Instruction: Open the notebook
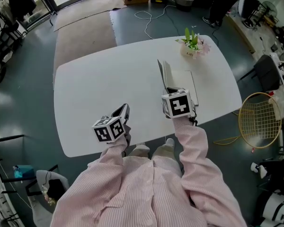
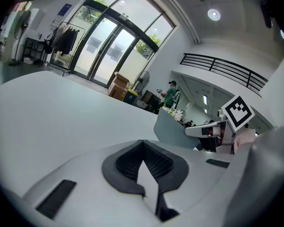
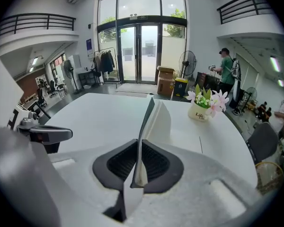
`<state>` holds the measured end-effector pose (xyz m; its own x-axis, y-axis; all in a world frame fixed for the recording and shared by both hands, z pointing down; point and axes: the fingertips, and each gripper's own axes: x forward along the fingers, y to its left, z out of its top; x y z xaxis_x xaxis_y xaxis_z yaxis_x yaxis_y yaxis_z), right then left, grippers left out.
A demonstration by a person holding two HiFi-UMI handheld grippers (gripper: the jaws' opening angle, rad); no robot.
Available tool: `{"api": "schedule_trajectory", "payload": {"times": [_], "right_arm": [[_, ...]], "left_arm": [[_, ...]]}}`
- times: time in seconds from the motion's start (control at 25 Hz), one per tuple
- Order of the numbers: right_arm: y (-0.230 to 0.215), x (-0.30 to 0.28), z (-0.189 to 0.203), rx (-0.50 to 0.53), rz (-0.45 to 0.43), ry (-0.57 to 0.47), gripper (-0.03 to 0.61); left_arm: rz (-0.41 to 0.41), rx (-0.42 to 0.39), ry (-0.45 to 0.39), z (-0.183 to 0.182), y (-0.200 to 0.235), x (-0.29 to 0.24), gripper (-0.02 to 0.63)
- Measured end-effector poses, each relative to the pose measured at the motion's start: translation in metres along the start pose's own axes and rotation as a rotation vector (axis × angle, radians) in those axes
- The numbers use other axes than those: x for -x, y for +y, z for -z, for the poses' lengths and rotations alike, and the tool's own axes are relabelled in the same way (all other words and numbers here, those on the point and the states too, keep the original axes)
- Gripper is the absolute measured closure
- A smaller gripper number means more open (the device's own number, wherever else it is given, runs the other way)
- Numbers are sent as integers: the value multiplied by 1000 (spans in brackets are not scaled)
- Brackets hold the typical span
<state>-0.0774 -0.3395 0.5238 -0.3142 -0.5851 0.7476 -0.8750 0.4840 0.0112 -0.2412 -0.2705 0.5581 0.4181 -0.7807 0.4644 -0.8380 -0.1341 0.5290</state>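
Pinching the cover (image 3: 149, 119) of the notebook (image 1: 183, 82) near its lower edge, the right tongs (image 3: 139, 143) have it stood almost upright, and we read that as the task part done: the cover is up on its spine but not yet laid over. The tongs are closed down to a thin gap on that cover, with what looks like a pale leaf or two caught along with it. We judge the grip sits low and close to us so the cover can swing about the spine without the book sliding.

The rest of the notebook lies flat on the worktop (image 1: 109, 79), toward its right edge, between the near edge and the flower pot (image 1: 191, 48) by the far right corner. The spine runs from near edge to far edge, so the cover should fall to the left, onto bare worktop.

The right sleeve (image 1: 191, 141) reaches out over the near edge, the tongs angled steeply down with the two jaws side by side on the standing cover. The left tongs (image 2: 143, 143) hang over the worktop by the near edge, well apart from the notebook, tipped shallowly downward, their pads meeting at the tips with nothing between them. We take them to be waiting, perhaps to steady the book.
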Motion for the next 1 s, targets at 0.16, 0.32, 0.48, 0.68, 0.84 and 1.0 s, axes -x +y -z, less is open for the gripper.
{"api": "schedule_trajectory", "payload": {"times": [0.16, 0.32, 0.48, 0.68, 0.84, 1.0], "right_arm": [[13, -7, 1, 29, 21, 7, 545], [29, -14, 0, 40, 29, 3, 544], [42, -26, 0, 78, 22, -5, 543], [61, -44, 8, 103, 30, 18, 541], [74, -60, 16, 101, 13, 43, 541], [78, -74, 24, 101, 3, 65, 541]], "left_arm": [[-20, 12, -18, -3, 13, 12, 615], [-34, 34, -31, -5, 23, 19, 615], [-40, 40, -39, -6, 25, 19, 615], [-67, 52, -50, -7, 37, 28, 615], [-92, 71, -59, -6, 49, 36, 615], [-109, 85, -66, -6, 56, 38, 615]]}}
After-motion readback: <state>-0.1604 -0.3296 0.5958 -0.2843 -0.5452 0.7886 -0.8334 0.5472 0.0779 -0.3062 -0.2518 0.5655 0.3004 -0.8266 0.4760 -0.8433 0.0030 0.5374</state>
